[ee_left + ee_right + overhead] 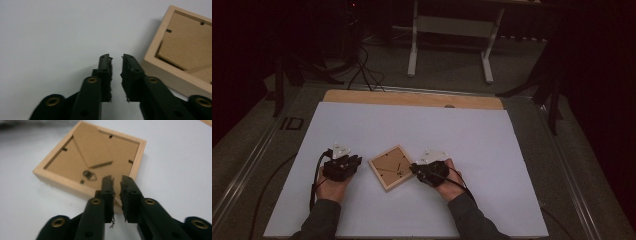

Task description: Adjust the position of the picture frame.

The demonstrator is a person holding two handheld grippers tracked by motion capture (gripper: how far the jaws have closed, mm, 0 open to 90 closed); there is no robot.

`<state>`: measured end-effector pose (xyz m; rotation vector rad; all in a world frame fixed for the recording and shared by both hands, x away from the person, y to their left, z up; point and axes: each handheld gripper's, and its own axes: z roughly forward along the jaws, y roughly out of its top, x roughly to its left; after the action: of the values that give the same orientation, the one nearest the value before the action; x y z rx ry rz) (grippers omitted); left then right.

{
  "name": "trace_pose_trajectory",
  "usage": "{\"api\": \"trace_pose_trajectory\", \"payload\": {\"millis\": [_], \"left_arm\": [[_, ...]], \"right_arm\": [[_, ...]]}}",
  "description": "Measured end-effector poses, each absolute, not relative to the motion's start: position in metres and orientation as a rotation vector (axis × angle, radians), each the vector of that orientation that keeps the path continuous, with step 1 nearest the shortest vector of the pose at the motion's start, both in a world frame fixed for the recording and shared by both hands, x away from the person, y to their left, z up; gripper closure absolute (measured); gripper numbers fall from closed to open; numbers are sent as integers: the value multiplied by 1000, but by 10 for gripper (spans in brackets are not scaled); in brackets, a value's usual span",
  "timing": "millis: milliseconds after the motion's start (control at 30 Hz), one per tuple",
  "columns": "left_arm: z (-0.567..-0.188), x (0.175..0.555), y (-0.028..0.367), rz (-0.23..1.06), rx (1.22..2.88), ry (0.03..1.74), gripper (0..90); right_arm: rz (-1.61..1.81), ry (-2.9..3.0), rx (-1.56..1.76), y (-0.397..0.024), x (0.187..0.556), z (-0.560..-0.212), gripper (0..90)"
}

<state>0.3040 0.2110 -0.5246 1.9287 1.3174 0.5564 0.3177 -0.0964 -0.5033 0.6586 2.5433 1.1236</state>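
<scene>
A light wooden picture frame [392, 167] lies back-up on the white sheet [412, 125], turned like a diamond between my two grippers. Its brown backing board [92, 157] carries a small metal hanger [90, 175] and several turn clips. My left gripper [357, 160] sits just left of the frame, apart from it; in the left gripper view its jaws [116, 58] stand a narrow gap apart with nothing between them, the frame's corner [175, 50] to their right. My right gripper [413, 169] is at the frame's right corner. Its tips [116, 178] hover over the frame's near edge, narrowly apart and holding nothing.
The table's bare wooden strip [412, 98] shows behind the sheet. Beyond it stand the white legs of another table [413, 47] and cables [362, 70] on the dark floor. Metal rails [252, 160] run along both sides.
</scene>
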Motion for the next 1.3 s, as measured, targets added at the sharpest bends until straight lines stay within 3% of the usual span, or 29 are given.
{"api": "trace_pose_trajectory", "payload": {"millis": [100, 233, 1300], "left_arm": [[-525, 306, 208, 545, 1932, 1307, 853], [-526, 308, 205, 541, 1945, 1298, 890], [-531, 312, 190, 477, 1959, 1262, 894]], "right_arm": [[1101, 2564, 651, -99, 312, -508, 893], [1082, 2595, 621, -98, 306, -514, 897], [1008, 2627, 628, -90, 305, -527, 898]]}}
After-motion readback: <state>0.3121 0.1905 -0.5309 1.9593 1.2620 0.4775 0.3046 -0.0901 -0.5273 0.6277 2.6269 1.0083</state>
